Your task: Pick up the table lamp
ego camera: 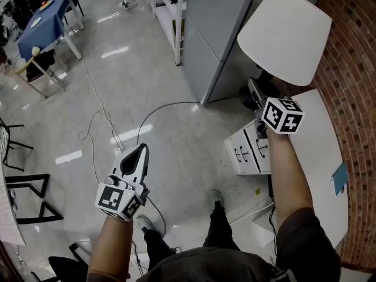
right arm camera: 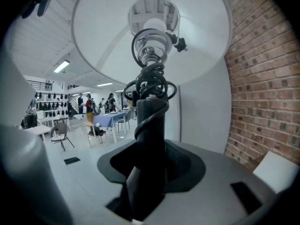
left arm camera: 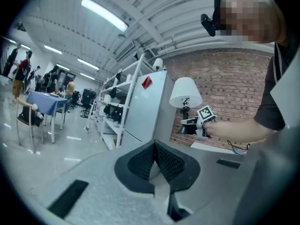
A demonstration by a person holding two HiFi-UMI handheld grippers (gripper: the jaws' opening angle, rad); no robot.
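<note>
Table lamp (ego camera: 286, 34): white tapered shade over a black stem (right arm camera: 150, 139), with a black cord (right arm camera: 151, 86) wound in coils around the stem up to the bulb fitting. A dark base shows below the shade in the left gripper view.

Position: upper right of the head view, held off the counter (ego camera: 320, 151) near its far end, beside the brick wall (ego camera: 352, 57).

Orientation: long axis close to vertical in the left gripper view, shade uppermost, base lowest.

Right gripper (ego camera: 258, 98): jaws wide, clamped on the stem below the cord coils.

Left gripper (ego camera: 140, 153): lower left of the head view, over the floor (ego camera: 147, 69), jaws closed together, nothing between them.

Surroundings: white counter along the right edge, a white drawer unit (ego camera: 249, 151) under it. Glossy grey floor with cables (ego camera: 94, 134) trailing across it. Tall grey cabinet (ego camera: 217, 22) at upper centre. Blue-clothed table (ego camera: 44, 19) at upper left.
</note>
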